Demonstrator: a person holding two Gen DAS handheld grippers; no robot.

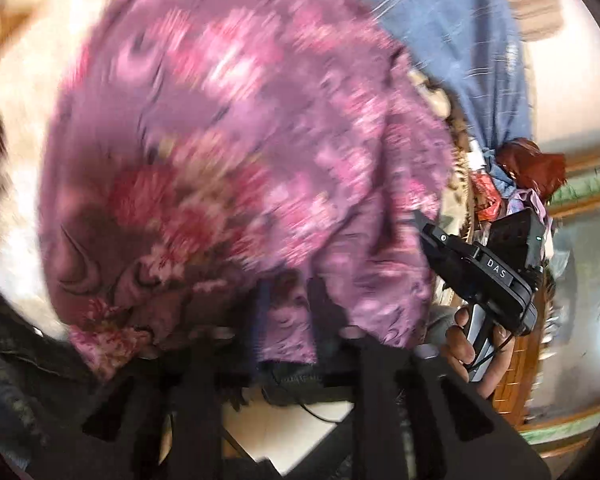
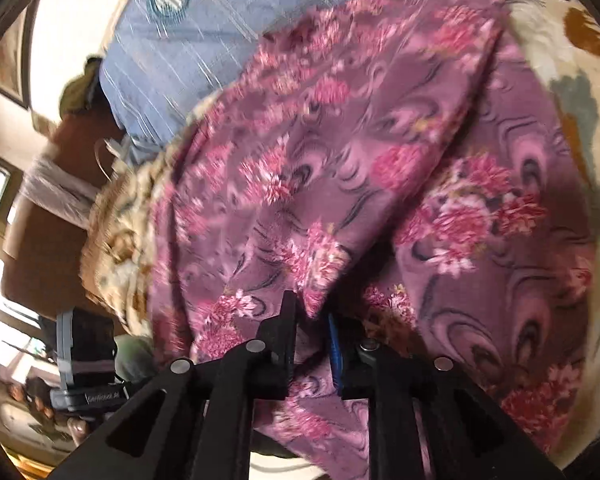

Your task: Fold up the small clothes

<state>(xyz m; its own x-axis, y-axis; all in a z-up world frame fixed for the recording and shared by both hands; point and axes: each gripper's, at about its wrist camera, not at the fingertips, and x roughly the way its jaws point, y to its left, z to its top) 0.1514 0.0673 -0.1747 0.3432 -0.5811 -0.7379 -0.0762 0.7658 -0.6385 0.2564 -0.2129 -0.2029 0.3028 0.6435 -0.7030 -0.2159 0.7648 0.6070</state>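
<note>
A purple garment with pink flowers (image 1: 228, 152) fills the left wrist view and hangs, motion-blurred, above a cream floral blanket. My left gripper (image 1: 286, 300) is shut on a hem of the purple garment, which drapes over both fingers. In the right wrist view the same garment (image 2: 340, 160) lies folded over itself in two layers. My right gripper (image 2: 312, 320) is shut on a pinched fold of it between the black finger and the blue-padded finger. The right gripper also shows in the left wrist view (image 1: 416, 216), held by a hand at the right edge of the cloth.
A blue cloth (image 1: 452, 40) lies beyond the garment, also in the right wrist view (image 2: 204, 48). A cream blanket with brown flowers (image 2: 560, 60) covers the surface. A pile of colourful clothes (image 1: 516, 184) sits at the right. The left gripper's body (image 2: 84, 368) shows at lower left.
</note>
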